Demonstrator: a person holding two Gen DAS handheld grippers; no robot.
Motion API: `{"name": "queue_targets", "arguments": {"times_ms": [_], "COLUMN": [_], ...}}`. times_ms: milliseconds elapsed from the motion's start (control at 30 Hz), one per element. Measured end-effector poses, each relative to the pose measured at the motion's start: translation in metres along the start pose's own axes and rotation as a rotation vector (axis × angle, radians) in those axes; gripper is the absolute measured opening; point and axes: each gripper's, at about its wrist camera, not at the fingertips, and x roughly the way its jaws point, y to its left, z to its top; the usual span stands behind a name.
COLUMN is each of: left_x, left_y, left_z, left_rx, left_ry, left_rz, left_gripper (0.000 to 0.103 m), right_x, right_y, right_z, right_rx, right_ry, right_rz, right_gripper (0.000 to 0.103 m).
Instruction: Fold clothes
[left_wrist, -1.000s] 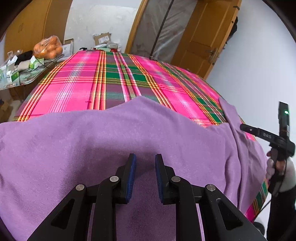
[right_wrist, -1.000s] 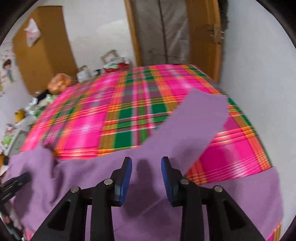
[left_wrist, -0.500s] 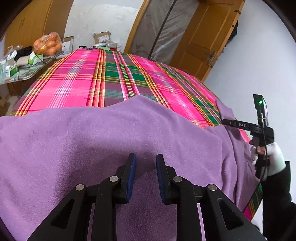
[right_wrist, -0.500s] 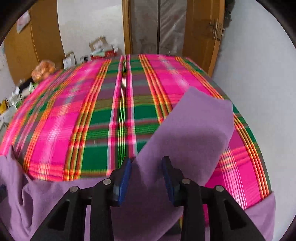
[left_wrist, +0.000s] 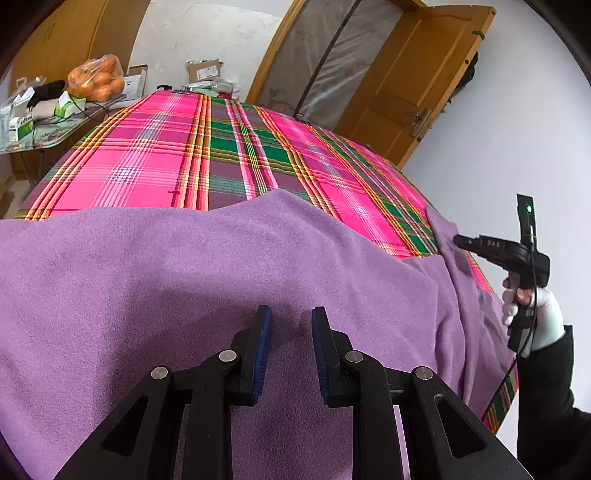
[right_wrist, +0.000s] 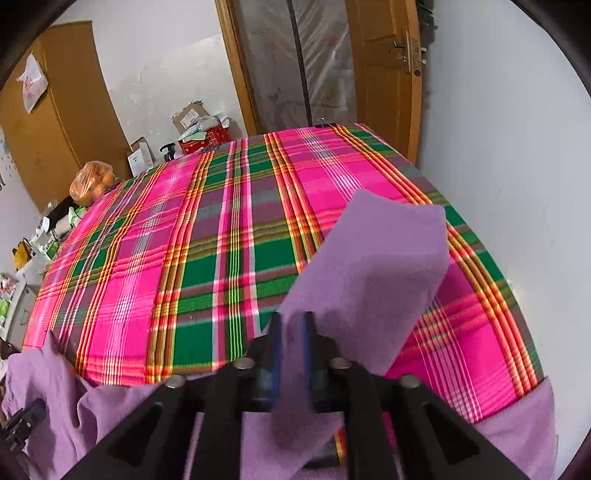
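Purple fleece garment (left_wrist: 221, 280) spread over the near part of a bed covered by a pink and green plaid sheet (left_wrist: 177, 155), with 1 edge hanging off the near side. Left gripper (left_wrist: 290, 321): its 2 fingers stand a little apart just above the cloth, with nothing visibly pinched between them. Right gripper (right_wrist: 291, 328): the fingers are closing on a raised flap of the same garment (right_wrist: 369, 266), which passes between the blue pads; the flap stands up stiffly enough to hold a flat shape above the sheet. In the left wrist view the right gripper appears at the far right of the bed, held in a white-gloved hand (left_wrist: 535, 310).

Handling, as judged: the fabric looks light, soft and thick-napped, so it should drape and bunch rather than slide, and a pinch near a corner or hem should carry it. A grip on a single layer at the edge would keep the fold clean.

Containers: a clear bag of oranges (left_wrist: 96, 78) sits on a side bench (left_wrist: 48, 129) among small boxes; cardboard boxes (right_wrist: 190, 114) stand beyond the bed, contents unclear.
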Motion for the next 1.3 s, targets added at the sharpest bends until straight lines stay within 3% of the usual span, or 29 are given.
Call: {"name": "queue_targets", "arguments": {"times_ms": [67,200,267,333,467,567,900,1300], "left_x": [0.000,0.000,0.000,0.000,0.000,0.000,-0.001,-0.001], "left_y": [0.000,0.001,0.002,0.003,0.003,0.003,0.004,0.003], "left_z": [0.000,0.000,0.000,0.001,0.001,0.001,0.001,0.000], "left_rx": [-0.001,-0.005,-0.008,-0.009,-0.010,-0.010,-0.012,-0.012], "left_ry": [0.000,-0.001,-0.001,-0.001,-0.001,-0.001,-0.002,-0.005], "left_rz": [0.000,-0.006,-0.009,-0.010,-0.011,-0.011,-0.013,-0.008], "left_gripper": [0.023,0.023,0.023,0.023,0.023,0.023,0.023,0.023], "right_x": [0.012,0.040,0.043,0.046,0.047,0.043,-0.058,-0.134], "right_y": [0.010,0.026,0.029,0.030,0.022,0.002,-0.066,-0.127], "right_z": [0.006,0.009,0.009,0.009,0.007,0.005,-0.031,-0.081], "right_rx": [-0.051,-0.125,-0.144,-0.153,-0.138,-0.069,0.071,0.181], "right_ry": [0.026,0.089,0.073,0.067,0.062,0.056,-0.129,-0.190], "right_rz": [-0.034,-0.114,-0.127,-0.117,-0.077,-0.017,0.093,-0.011], "right_gripper": [0.033,0.033,0.033,0.027,0.002,0.002,0.002,0.002]}}
